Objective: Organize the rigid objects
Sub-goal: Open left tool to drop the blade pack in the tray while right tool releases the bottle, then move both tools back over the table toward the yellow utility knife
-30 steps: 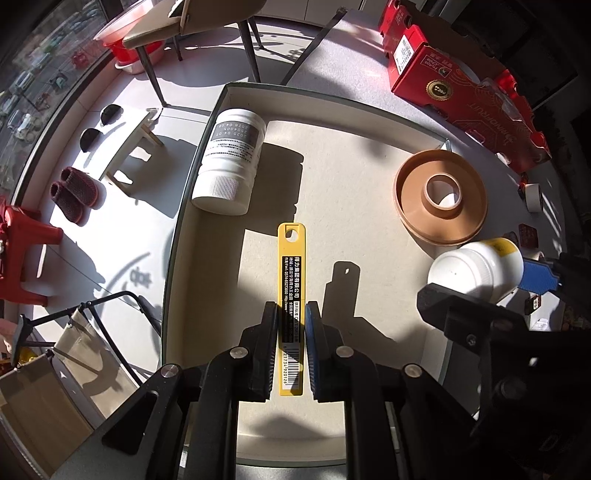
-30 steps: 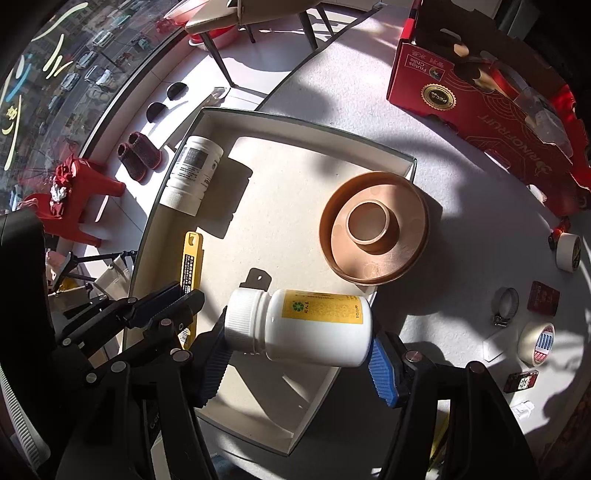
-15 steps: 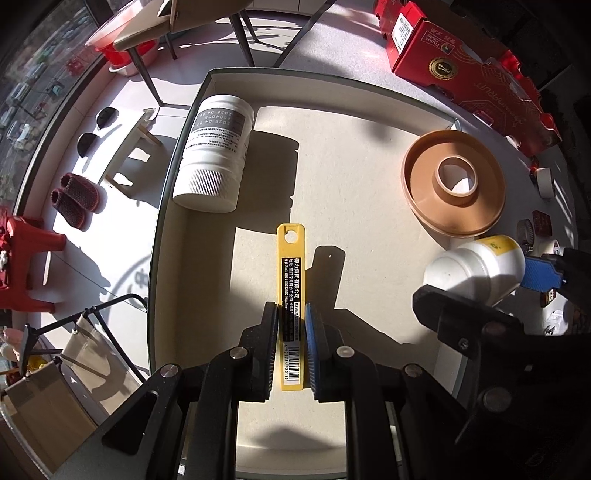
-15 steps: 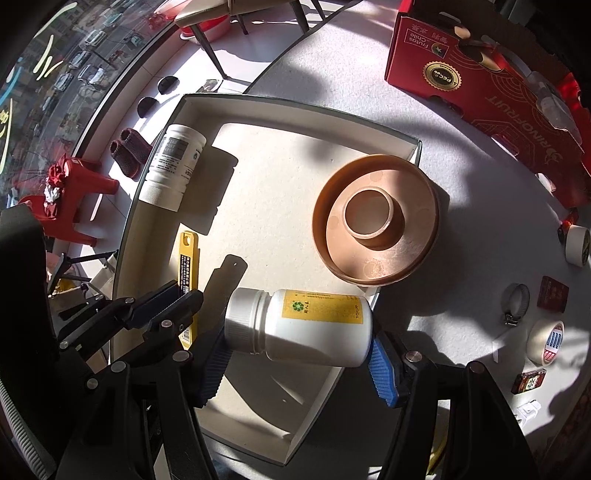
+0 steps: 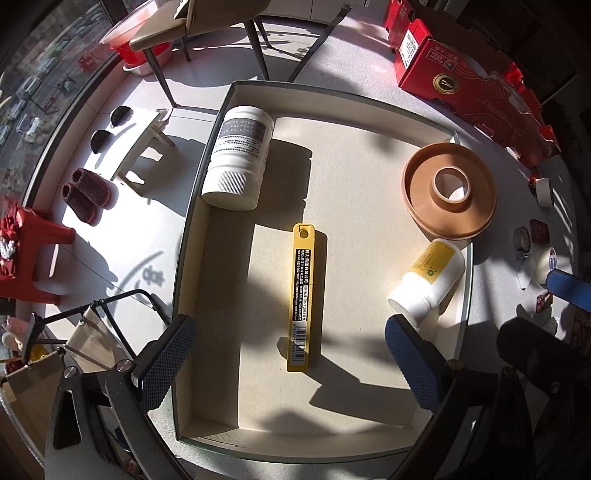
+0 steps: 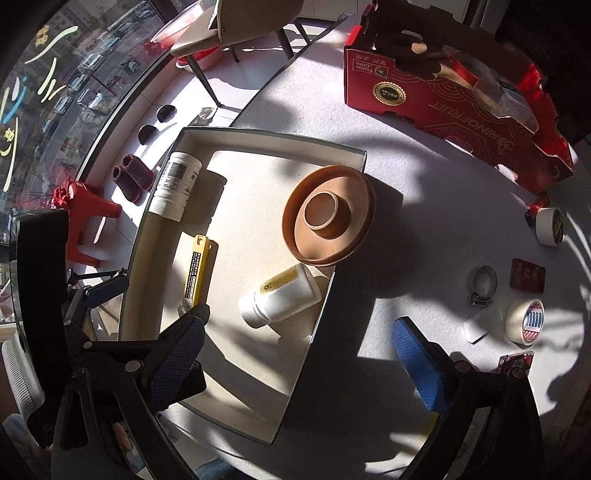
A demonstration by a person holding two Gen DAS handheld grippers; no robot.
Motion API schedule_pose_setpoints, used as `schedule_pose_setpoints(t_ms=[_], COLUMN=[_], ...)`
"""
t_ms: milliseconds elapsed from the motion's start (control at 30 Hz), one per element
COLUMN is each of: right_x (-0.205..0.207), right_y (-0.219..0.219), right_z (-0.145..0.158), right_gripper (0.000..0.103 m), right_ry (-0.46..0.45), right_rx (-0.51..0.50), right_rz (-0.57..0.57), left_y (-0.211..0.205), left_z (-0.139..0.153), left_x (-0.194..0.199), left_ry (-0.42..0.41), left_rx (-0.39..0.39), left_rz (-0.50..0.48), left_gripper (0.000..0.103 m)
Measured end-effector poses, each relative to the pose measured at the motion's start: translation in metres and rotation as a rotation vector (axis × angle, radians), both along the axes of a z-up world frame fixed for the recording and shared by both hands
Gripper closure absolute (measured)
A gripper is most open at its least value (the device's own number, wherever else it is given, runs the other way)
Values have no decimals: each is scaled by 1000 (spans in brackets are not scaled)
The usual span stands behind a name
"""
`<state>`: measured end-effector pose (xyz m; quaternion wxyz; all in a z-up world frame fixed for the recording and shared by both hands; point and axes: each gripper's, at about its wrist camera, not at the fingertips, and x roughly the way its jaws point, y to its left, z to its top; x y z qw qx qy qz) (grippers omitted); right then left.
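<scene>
Hard sunlight is being thrown across a pale grey table (image 6: 424,229), and sharp shadows are being cast over it. Beyond its edge a white floor (image 5: 110,236) is being lit brightly. A chair (image 5: 207,22) is being seen on thin dark legs, with a red basin (image 5: 125,40) behind it. A small wooden stool (image 5: 144,151), dark red slippers (image 5: 86,194) and a red stool (image 5: 29,240) are being caught in the glare. A street with parked cars is being shown through the curved window (image 6: 55,74).
</scene>
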<state>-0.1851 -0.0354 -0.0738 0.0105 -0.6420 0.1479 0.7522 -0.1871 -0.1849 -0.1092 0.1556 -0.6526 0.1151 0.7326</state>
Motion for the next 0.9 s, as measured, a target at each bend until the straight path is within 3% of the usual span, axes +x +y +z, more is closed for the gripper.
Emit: schedule_pose_setpoints(t_ms=[200, 367, 500, 700, 900], right_x=[82, 156, 205, 246, 279], right_y=[52, 112, 146, 160, 171], right_z=[-13, -36, -46, -47, -51], right_gripper=[1, 1, 1, 1, 1], right_ry=[-78, -188, -225, -217, -244], right_rx=[-32, -47, -83, -91, -77], right_rz=[-194, -445, -614, -627, -627], left_y=[35, 99, 149, 202, 234], left_z=[14, 22, 15, -24, -54], left_x=[34, 85, 120, 140, 151], left_ry=[-35, -93, -114, -169, -125], left_rx=[43, 89, 73, 2, -83], left_rz=[-136, -352, -465, -389, -331], left_gripper=[0, 0, 0, 0, 0])
